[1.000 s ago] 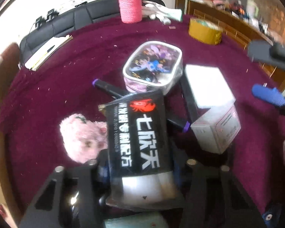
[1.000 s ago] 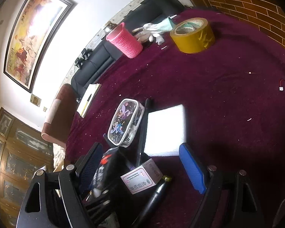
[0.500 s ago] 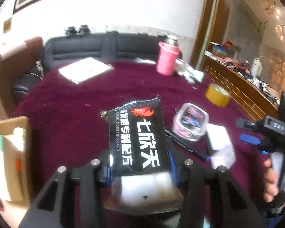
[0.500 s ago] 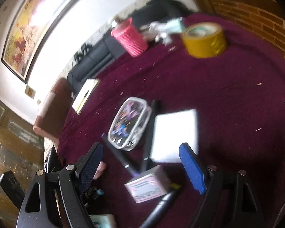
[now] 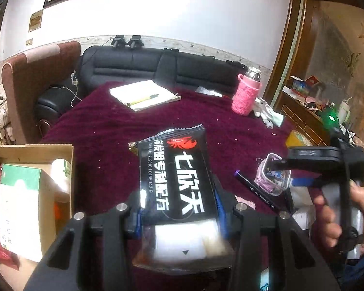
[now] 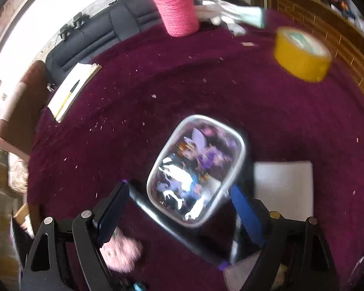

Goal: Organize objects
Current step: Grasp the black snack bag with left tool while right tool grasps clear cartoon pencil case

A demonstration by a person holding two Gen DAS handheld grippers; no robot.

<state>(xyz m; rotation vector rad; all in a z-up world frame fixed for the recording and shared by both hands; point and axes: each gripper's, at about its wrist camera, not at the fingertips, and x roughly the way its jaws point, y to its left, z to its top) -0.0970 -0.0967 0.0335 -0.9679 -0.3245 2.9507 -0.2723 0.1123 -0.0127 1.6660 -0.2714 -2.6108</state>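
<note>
- Two things are in play: the black snack packet (image 5: 179, 181) clamped in our left gripper (image 5: 179, 208), and the clear cartoon pouch (image 6: 196, 169) that our right gripper (image 6: 179, 208) is lining up on.
- A second ago the packet hung low over the pile of pens, pouch and small white box; now we hold it raised above bare maroon cloth (image 5: 104, 145), and the open cardboard box (image 5: 34, 150) has come into the left wrist view at the left, already holding a green-and-white carton (image 5: 19, 189) and a white bottle (image 5: 60, 174).
- We read that as the packet being midway on its carry to the box, not yet over it.
- In the right wrist view the pouch was small and well ahead a second ago; now it fills the centre, lying on the cloth with its near end between our blue pads (image 6: 245, 211).
- The right jaws have just been opening and stand wide apart, nothing pressed; the pouch is untouched as far as we can tell through the blur.
- Beside the pouch lie a black pen (image 6: 167, 223), a white pad (image 6: 284, 189) and a pink fluffy thing (image 6: 121, 252), so closing cleanly on the pouch alone is the concern.
- Farther off, the yellow tape roll (image 6: 301, 55) and pink cup (image 6: 177, 9) sit where they were.
</note>
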